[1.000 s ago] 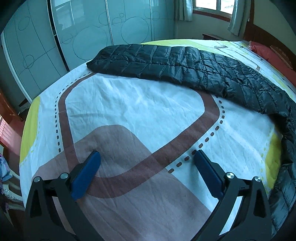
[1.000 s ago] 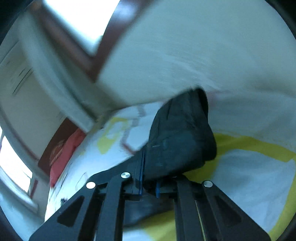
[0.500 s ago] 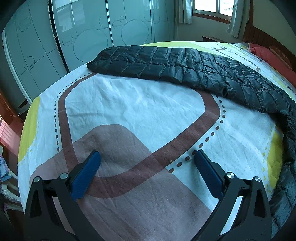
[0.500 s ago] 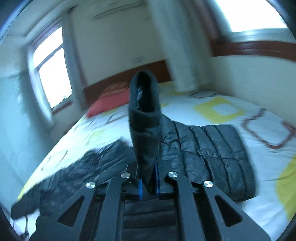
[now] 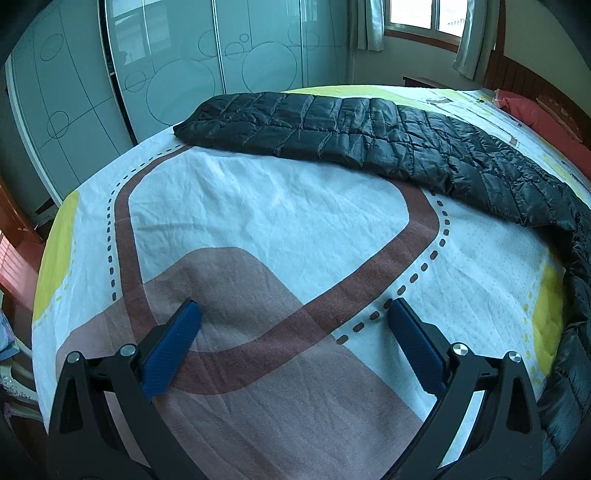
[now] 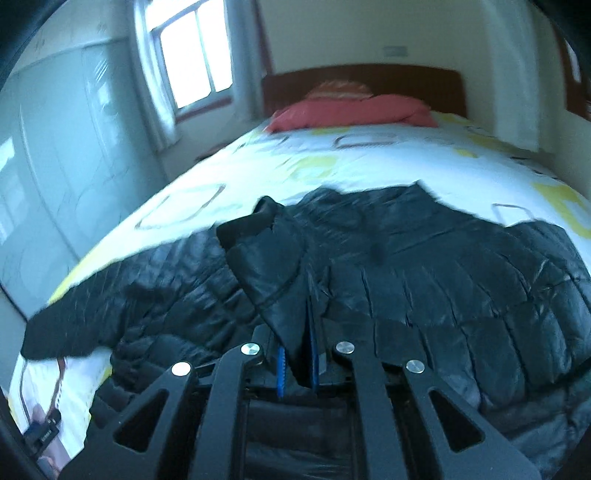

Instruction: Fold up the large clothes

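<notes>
A large black quilted down jacket (image 5: 369, 136) lies across the far side of the bed, one long part reaching left, the rest running off the right edge. My left gripper (image 5: 291, 321) is open and empty above the patterned bedsheet (image 5: 258, 221), well short of the jacket. In the right wrist view the jacket (image 6: 461, 266) spreads over the bed. My right gripper (image 6: 297, 354) is shut on a fold of the jacket (image 6: 273, 273), which drapes forward over the rest.
Sliding wardrobe doors (image 5: 184, 66) stand past the bed's far left. A window (image 5: 424, 18) and wooden headboard (image 6: 362, 85) are at the back. Red pillows (image 6: 351, 110) lie at the head. Wooden furniture (image 5: 14, 258) stands by the left bed edge.
My right gripper has swung round with the jacket fold, from facing the wall to facing the headboard, and the fold now lies lower over the jacket. The left gripper has barely moved.
</notes>
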The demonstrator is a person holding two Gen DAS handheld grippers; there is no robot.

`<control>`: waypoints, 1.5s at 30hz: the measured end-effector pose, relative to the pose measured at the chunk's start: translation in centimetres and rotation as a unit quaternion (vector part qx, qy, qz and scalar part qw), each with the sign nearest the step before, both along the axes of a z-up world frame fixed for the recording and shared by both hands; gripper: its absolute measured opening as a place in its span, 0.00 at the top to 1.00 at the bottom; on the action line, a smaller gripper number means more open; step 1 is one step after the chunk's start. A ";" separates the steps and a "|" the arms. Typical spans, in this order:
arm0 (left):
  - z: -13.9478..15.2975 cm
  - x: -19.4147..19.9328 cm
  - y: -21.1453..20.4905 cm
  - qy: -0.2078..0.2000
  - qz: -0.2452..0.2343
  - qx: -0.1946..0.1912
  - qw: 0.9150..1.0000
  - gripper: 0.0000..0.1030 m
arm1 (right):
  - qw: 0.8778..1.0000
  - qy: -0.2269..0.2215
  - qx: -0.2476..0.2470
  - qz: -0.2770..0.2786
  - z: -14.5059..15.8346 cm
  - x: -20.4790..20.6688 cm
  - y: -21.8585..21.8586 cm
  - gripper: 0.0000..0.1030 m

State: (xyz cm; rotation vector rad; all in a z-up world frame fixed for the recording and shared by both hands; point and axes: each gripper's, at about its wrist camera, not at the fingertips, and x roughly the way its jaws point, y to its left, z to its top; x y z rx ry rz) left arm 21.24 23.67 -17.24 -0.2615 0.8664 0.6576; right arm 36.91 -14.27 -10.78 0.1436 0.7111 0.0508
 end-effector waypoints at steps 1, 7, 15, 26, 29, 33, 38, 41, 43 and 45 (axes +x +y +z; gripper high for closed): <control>0.0 0.0 0.0 0.000 0.000 0.000 1.000 0.02 | 1.000 0.007 -0.008 0.005 -0.4 0.3 0.6 0.91; 0.0 0.0 0.0 0.001 0.000 0.000 1.000 0.02 | 0.998 0.049 -0.031 0.023 -2.9 3.0 4.1 0.88; 0.0 0.0 0.0 0.001 0.000 0.000 1.000 0.02 | 0.996 0.062 -0.043 0.046 -3.3 3.1 6.6 0.39; 0.0 0.0 -0.1 0.000 0.000 0.001 1.000 0.02 | 0.997 -0.034 -0.018 0.065 3.4 -2.9 3.6 0.27; 0.0 0.0 0.0 0.000 0.000 0.000 1.000 0.02 | 0.999 -0.015 -0.037 -0.014 3.3 -3.3 -4.2 0.47; -0.1 0.0 -0.1 0.000 0.000 0.001 1.000 0.02 | 0.988 0.010 -0.032 -0.149 2.3 -3.8 -15.5 0.53; 0.0 0.0 -0.1 0.002 0.000 0.004 1.000 0.02 | 0.963 0.028 -0.010 -0.269 0.0 -4.9 -25.3 0.53; 0.0 0.0 -0.1 0.003 0.000 0.006 1.000 0.02 | 0.968 0.056 0.011 -0.245 -2.5 -3.8 -25.4 0.61; 0.0 0.1 -0.1 0.004 0.000 0.008 1.000 0.02 | 0.970 0.088 0.033 -0.224 -4.9 -2.7 -24.5 0.65; 0.0 0.1 -0.1 0.004 0.000 0.008 1.000 0.02 | 0.972 0.092 -0.003 -0.216 -5.9 -2.3 -23.2 0.65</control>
